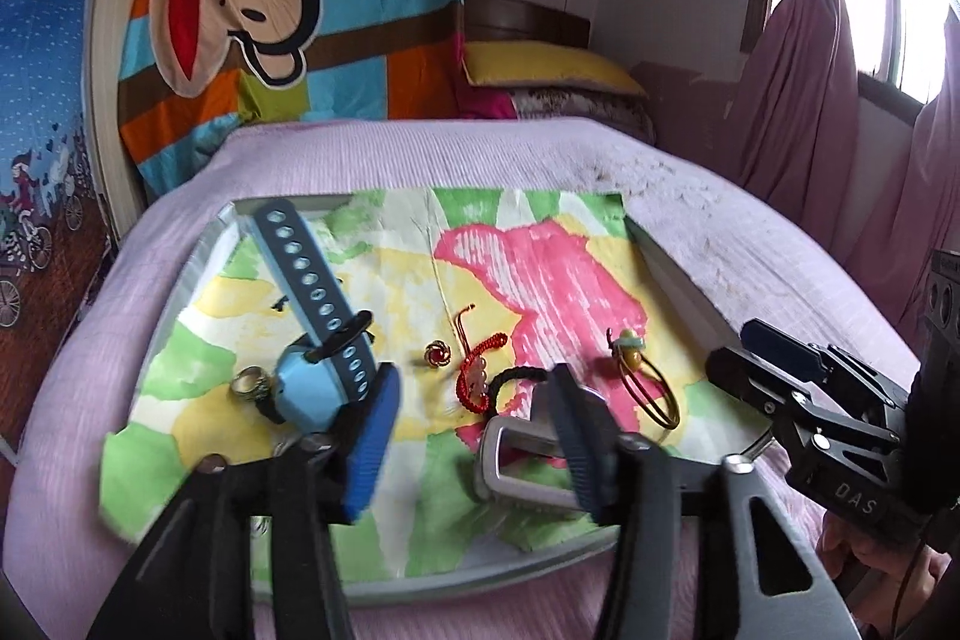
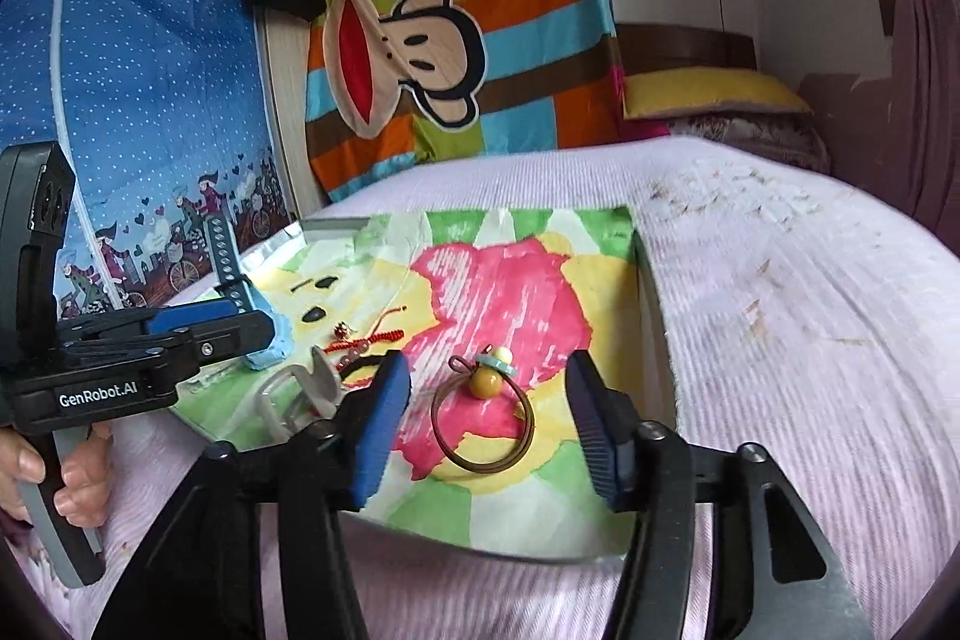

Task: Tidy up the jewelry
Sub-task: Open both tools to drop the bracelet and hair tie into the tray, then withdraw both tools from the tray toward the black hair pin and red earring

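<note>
Painted paper [image 1: 540,274] in green, yellow and pink is being used as a liner on the tray [image 1: 198,256], and in the left wrist view the jewelry is being seen scattered over it, unsorted. At centre left a blue watch [image 1: 312,376] is lying with its strap running toward the upper left, a ring [image 1: 249,381] just beside it. Near the middle, a small red stud [image 1: 437,354], a red cord bracelet [image 1: 477,370] and a black cord loop [image 1: 516,377] are being left loose, with a brown hair tie [image 1: 645,382] to the right. The left gripper [image 1: 474,436] is being held wide, empty, above a grey clip [image 1: 522,466].

In the right wrist view, the right gripper [image 2: 489,418] is being held wide and empty around the hair tie [image 2: 483,418] at lower centre (no contact is evident). Nothing appears grouped yet; nearly all the sorting is judged to be remaining.
</note>
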`<state>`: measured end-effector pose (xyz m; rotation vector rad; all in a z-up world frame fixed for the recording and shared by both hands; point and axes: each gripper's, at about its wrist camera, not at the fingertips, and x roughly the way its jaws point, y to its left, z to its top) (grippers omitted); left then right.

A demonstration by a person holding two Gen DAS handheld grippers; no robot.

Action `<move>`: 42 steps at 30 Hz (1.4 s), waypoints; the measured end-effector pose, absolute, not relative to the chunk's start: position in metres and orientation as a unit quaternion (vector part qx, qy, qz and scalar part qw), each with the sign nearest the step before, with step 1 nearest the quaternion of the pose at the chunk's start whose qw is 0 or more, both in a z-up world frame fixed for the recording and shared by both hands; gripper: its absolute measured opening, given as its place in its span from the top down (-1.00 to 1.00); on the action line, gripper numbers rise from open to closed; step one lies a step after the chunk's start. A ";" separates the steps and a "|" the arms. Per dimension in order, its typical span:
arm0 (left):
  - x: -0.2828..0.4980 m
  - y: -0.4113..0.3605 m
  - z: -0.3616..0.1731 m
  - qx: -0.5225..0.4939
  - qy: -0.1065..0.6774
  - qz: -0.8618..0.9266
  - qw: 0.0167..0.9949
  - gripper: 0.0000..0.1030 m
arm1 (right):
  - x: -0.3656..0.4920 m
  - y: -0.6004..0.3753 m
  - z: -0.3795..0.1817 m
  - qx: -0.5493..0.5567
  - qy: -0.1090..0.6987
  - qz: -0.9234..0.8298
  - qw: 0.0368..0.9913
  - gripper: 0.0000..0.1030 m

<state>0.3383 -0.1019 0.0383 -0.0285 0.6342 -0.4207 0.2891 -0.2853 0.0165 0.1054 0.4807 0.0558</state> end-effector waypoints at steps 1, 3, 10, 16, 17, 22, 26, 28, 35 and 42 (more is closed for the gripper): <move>0.336 -0.100 0.039 -0.016 0.305 -0.205 0.930 -0.06 | 0.283 -0.285 0.019 0.050 0.230 0.025 0.971 -0.07; 0.327 -0.096 0.042 -0.018 0.295 -0.201 0.934 -0.23 | 0.273 -0.284 0.024 0.048 0.217 0.023 0.975 -0.26; 0.297 -0.080 0.050 -0.028 0.255 -0.184 0.949 -0.90 | 0.240 -0.282 0.043 0.042 0.169 0.021 0.984 -0.91; 0.274 -0.060 0.055 -0.052 0.226 -0.167 0.958 -1.00 | 0.211 -0.282 0.055 0.051 0.137 0.020 0.989 -0.98; 0.270 -0.058 0.056 -0.050 0.220 -0.164 0.960 -1.00 | 0.208 -0.282 0.056 0.052 0.133 0.020 0.990 -0.98; 0.248 -0.050 0.061 -0.037 0.198 -0.156 0.967 -1.00 | 0.186 -0.277 0.063 0.052 0.115 0.021 0.992 -0.98; 0.234 -0.044 0.063 -0.032 0.189 -0.156 0.969 -1.00 | 0.170 -0.268 0.068 0.046 0.105 0.023 0.993 -0.98; 0.226 -0.041 0.064 -0.030 0.185 -0.156 0.970 -1.00 | 0.161 -0.265 0.070 0.044 0.101 0.024 0.994 -0.98; 0.200 -0.027 0.063 -0.028 0.177 -0.151 0.972 -1.00 | 0.138 -0.252 0.071 0.039 0.098 0.029 0.994 -0.98; 0.189 -0.016 0.051 -0.023 0.192 -0.148 0.970 -1.00 | 0.125 -0.243 0.059 0.032 0.118 0.040 0.992 -0.98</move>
